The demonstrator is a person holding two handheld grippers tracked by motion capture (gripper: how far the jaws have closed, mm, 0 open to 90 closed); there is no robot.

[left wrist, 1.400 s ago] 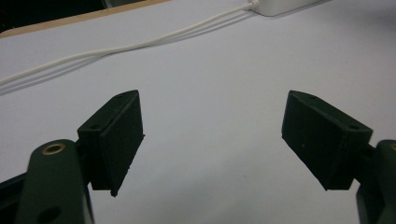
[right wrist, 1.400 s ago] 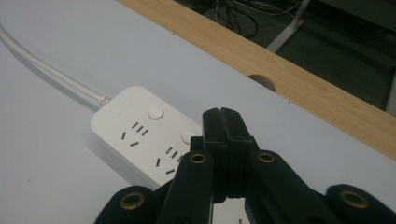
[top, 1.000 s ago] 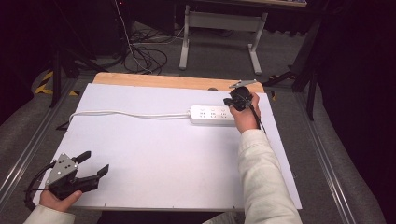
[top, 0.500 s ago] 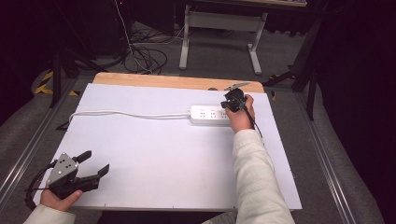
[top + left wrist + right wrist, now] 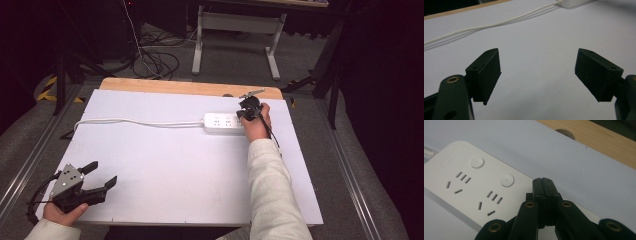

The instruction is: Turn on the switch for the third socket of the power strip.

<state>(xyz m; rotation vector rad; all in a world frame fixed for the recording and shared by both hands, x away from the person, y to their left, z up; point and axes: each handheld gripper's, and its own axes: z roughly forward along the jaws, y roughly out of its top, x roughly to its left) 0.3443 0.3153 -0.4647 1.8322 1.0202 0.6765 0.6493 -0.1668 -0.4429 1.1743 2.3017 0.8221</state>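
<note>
Dark workshop floor, cables and metal stands surround a wooden desk covered by a white board. On the board lies a white power strip, its white cord trailing away toward the board's far left edge.

The person's right claw hangs at the strip's right end, its two black jaws pressed flat together with nothing between them. In the right gripper view the shut tips sit directly over the strip, with two round push buttons and two sets of socket slots just ahead and to the left of them. Whether the tips touch the plastic cannot be told.

The left claw rests well away from the strip, at the near left of the board, its jaws spread wide and empty; the left gripper view shows bare board between its pads, the cord beyond.

The strip looks rigid, light and smooth-sided, so it would likely slide if pushed sideways. A downward press on a button seems to suit the shut tips; to lift it, gripping across its narrow body would probably hold best.
</note>
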